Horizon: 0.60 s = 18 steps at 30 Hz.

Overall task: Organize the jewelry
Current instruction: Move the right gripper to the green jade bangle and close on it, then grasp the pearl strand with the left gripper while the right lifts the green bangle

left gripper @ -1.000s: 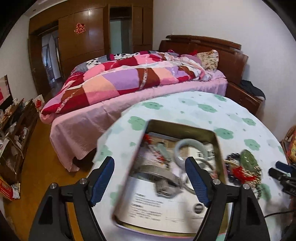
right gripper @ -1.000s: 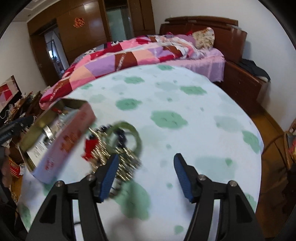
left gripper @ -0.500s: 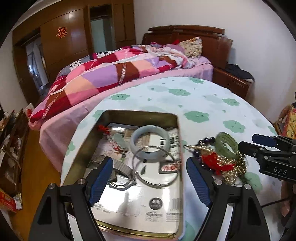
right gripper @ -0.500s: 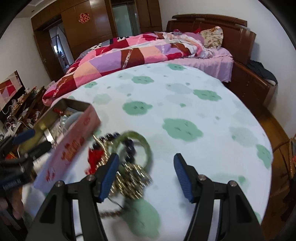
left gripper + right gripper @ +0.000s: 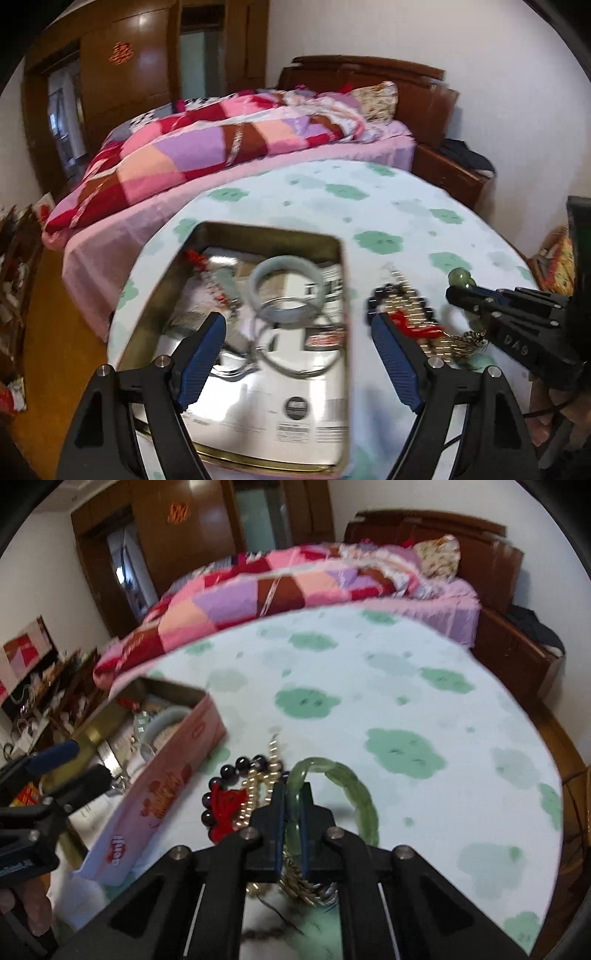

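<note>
A: Noting the right tool (image 5: 292, 805) first: its jaws have just been closing, and they now pinch the near arc of the green bangle (image 5: 354, 794), which sits between the blue pads. Clenched on it, as far as the right wrist view shows.

B: Where does the bangle lie?

A: On the worktop (image 5: 388, 701), on the white cloth with green blotches. It is at the right edge of a jewelry heap: dark beads (image 5: 236, 768), a gold-coloured chain (image 5: 255, 794) and a red tassel (image 5: 227, 805), all touching or overlapping. Whether the bangle is lifted clear of the cloth, cannot tell.

B: And the left tool?

A: The left tool (image 5: 299, 354) is released, pads wide apart, nothing between them. It hangs over the open tin (image 5: 155, 306), which stands just beside the heap, on its left. Its outer wall is pink with red print.

B: Contents of the tin?

A: A pale bangle (image 5: 286, 284), a thin metal ring (image 5: 303, 354) partly overlapping it, a red-beaded piece (image 5: 199, 260) near the far left corner, printed paper underneath. Other metal bits are too blurred to name.

B: Surroundings?

A: A bed (image 5: 236, 147) with a patchwork quilt behind the worktop.
</note>
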Motion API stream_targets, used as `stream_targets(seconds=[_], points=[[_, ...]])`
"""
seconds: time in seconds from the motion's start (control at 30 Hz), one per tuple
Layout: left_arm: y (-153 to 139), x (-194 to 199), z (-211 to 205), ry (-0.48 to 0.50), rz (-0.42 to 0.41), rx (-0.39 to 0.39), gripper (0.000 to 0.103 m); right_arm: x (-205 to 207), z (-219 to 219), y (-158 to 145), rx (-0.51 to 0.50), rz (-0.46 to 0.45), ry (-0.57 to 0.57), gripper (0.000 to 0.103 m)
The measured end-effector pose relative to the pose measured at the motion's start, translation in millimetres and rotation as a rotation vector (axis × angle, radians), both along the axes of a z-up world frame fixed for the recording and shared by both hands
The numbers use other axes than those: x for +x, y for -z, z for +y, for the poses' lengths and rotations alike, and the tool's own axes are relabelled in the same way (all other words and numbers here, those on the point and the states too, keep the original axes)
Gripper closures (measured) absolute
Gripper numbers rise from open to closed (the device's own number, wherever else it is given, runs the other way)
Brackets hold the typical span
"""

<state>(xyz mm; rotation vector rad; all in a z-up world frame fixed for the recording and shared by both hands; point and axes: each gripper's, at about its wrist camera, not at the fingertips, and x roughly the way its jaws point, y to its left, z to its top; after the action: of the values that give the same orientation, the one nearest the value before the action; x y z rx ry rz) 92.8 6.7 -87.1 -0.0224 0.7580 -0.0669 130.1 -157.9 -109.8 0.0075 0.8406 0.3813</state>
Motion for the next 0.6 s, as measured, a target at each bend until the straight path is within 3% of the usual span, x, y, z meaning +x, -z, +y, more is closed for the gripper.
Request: stream_targets(seconds=[0.23,0.43,0.53,0.6], points=[[-1.4,-6.1,-49.9,0.142,-0.018,0.061,0.022,-20.1,-43.6,-9.9,0.09,-0.043,0.101,0.094],[18.4,3.8,-88.4,0.222,0.032,0.108,0.022,-14.9,-55.8,3.0,0.124,-0.007,0.137,0.094],[30.1,14.0,-96.4,0.248,0.089,0.102,0.045,-17.6,-56.5,4.1,0.134,-0.011,0.134,0.094],[39.9,23.5,-97.3,0.253,0.135,0.081,0.067,-20.1,-54.9,1.9,0.135,-0.021,0.127,0.094]])
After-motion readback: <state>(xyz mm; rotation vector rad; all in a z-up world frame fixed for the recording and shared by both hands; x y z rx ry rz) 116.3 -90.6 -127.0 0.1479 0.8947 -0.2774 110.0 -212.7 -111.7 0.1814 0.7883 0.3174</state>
